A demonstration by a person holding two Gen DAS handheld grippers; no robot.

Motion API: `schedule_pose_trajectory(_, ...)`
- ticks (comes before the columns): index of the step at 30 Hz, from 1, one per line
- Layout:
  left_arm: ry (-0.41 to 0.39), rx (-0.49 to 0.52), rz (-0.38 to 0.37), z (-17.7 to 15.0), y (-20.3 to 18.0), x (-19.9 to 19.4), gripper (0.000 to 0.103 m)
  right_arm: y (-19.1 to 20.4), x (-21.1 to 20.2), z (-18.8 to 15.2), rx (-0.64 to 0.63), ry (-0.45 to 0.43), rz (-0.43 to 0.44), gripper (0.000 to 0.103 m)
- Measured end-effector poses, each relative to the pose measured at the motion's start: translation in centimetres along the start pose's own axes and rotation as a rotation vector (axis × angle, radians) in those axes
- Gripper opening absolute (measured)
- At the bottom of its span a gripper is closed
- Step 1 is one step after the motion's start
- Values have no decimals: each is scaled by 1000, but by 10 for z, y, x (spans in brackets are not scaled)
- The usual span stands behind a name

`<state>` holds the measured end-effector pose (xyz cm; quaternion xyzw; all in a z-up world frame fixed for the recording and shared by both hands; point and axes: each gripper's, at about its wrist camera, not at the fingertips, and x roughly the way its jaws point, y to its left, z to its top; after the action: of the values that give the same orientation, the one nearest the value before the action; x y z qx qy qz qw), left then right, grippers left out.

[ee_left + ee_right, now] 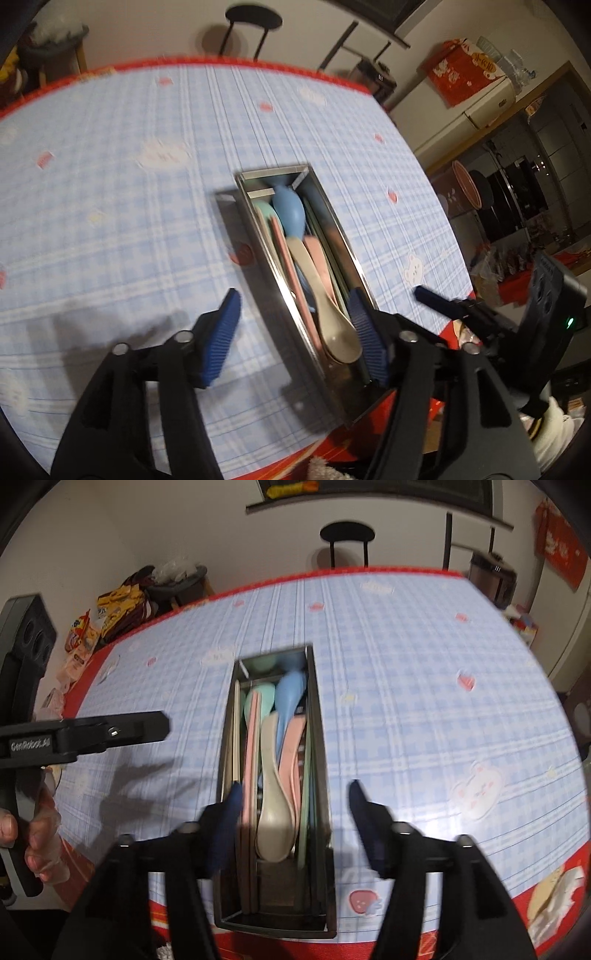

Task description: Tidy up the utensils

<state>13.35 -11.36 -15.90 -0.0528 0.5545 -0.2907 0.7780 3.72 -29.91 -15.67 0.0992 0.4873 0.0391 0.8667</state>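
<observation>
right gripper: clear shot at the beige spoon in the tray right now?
Probably yes. The right gripper is open above the metal tray, and the beige spoon lies on top of the other utensils, uncovered. The tray walls leave the fingers little room.

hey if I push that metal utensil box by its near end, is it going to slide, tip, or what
The metal utensil box is long, low and lies flat on the tablecloth, so it would likely slide, not tip. Its near end sits at the table edge, so pushing sideways could swing it off. The loose spoons inside would probably shift and rattle.
</observation>
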Motion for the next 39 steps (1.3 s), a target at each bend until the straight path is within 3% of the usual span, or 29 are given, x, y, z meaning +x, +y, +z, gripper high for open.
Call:
schedule_pose_trajectory(3, -76, 36, 70, -1, 1, -30, 77, 8, -19, 11, -34, -40, -64, 94)
schedule_pose_trajectory(4, -105, 44, 87, -1, -1, -40, 81, 12, -28, 16, -50, -62, -87, 97)
schedule_pose_trajectory(8, -210, 62, 161, -4, 0, -83, 96, 22, -55, 28, -70, -130, -128, 97)
schedule_pose_trajectory(12, -309, 73, 201, -9, -2, -124, 97, 36, -85, 34, -79, -194, -161, 97)
schedule_pose_trajectory(15, -376, 79, 280, -14, -5, -152, 97, 47, -108, 34, -86, -248, -206, 97)
schedule_pose_trajectory(20, -464, 76, 314, -20, -9, -189, 97, 58, -142, 33, -95, -318, -251, 97)
schedule_pose_trajectory(24, -502, 94, 406, -26, -18, -209, 97, 60, -161, 30, -76, -356, -285, 97)
schedule_pose_trajectory(29, -533, 93, 385, -34, -22, -220, 97, 64, -171, 24, -57, -381, -317, 97)
schedule_pose_trajectory(39, -501, 108, 425, -45, -28, -208, 97, 68, -167, 21, -49, -376, -335, 97)
